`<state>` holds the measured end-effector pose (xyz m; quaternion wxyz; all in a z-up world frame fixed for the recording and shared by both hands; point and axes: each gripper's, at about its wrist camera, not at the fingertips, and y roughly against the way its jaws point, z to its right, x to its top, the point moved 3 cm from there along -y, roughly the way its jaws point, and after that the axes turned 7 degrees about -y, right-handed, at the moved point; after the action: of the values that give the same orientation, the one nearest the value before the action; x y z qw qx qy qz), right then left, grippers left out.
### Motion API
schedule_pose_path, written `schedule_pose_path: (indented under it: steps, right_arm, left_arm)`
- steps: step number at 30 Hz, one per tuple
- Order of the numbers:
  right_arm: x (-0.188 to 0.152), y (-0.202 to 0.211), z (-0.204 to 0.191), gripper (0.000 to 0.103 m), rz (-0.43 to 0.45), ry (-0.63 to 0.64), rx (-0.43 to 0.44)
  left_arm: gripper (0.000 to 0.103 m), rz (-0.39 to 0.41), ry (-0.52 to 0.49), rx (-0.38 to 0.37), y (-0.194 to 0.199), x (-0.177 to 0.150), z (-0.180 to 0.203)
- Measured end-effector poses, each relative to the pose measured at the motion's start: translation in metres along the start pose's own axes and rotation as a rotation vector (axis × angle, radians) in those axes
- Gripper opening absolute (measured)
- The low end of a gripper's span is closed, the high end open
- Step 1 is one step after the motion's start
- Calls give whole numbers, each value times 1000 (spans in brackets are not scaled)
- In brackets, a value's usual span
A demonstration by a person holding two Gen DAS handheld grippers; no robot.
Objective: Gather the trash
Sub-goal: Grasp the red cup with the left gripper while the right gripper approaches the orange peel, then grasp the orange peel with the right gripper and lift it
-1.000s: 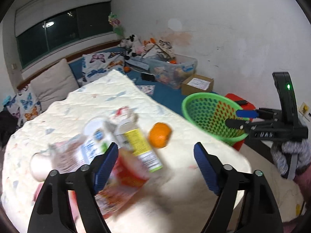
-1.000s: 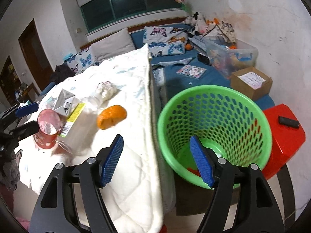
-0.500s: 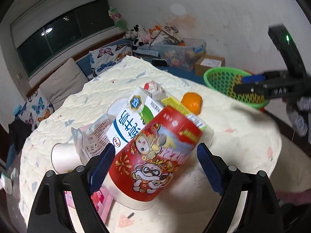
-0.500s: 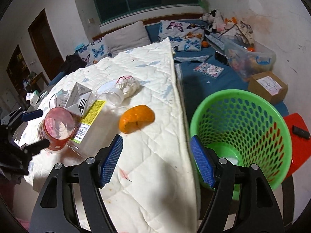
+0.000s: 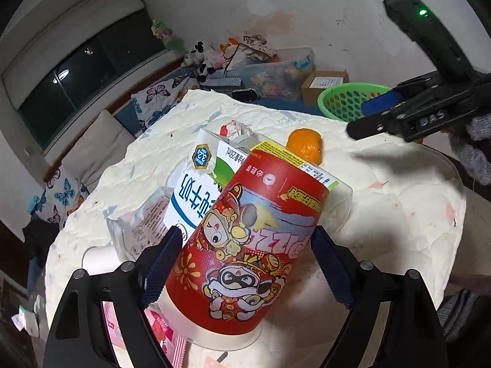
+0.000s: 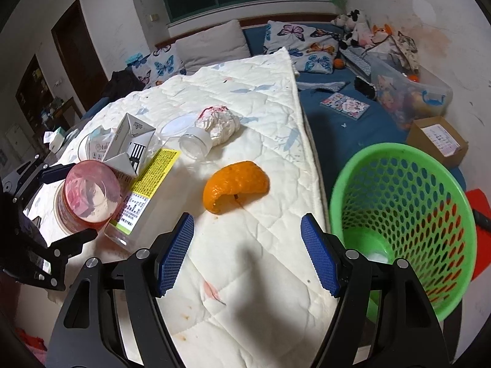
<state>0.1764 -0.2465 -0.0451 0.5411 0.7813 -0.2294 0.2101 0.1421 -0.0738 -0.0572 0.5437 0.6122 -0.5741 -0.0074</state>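
Our left gripper has its fingers spread around the red cup, not clearly pinching; our right gripper gapes wide near the orange peel.

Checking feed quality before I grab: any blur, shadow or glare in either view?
Left wrist: sharp on the red cup, no blur; the right gripper's shadow falls on the quilt. Right wrist: sharp too; a dark gripper shadow covers the near quilt, short of the peel; fisheye bends the basket.
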Motion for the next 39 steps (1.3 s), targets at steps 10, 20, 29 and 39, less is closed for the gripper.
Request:
schedule_pose_path:
  steps: [10,20,29,39]
  right_arm:
    - [14,-34,-13,72,-31,51,17]
    - [24,-66,-11,72,-77,98,0]
    - [25,-87,-12,68,-108,119,3]
    - [16,-78,-20,52,-100,133,14]
  left_arm:
    - [80,20,11,0,3,-3,-1]
    - [83,17,-32,-9,-3,-1,3]
    - [83,11,-41,-16,-9,-2,-1]
    - [83,2,-14,-23,-16,-1,-7]
